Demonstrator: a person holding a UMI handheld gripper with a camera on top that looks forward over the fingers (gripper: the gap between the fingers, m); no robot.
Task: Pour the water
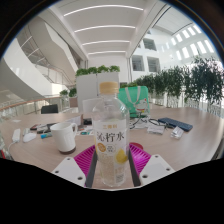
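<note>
Pink-padded gripper clenches an upright bottle above the table.

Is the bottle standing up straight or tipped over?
Upright. The bottle stands with its white cap at the top and its label level, between the fingers of the hand-held gripper, which press its sides.

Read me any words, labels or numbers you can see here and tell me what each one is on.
Bottle label: large Chinese characters, apparently "水柠水"; I can't be sure of them.
Small print and the lemon picture area lower on the label: too small to read.
Mug, table clutter and the building behind: no readable text.
The bottle stands between the fingers of the tool, which grips it.
</note>
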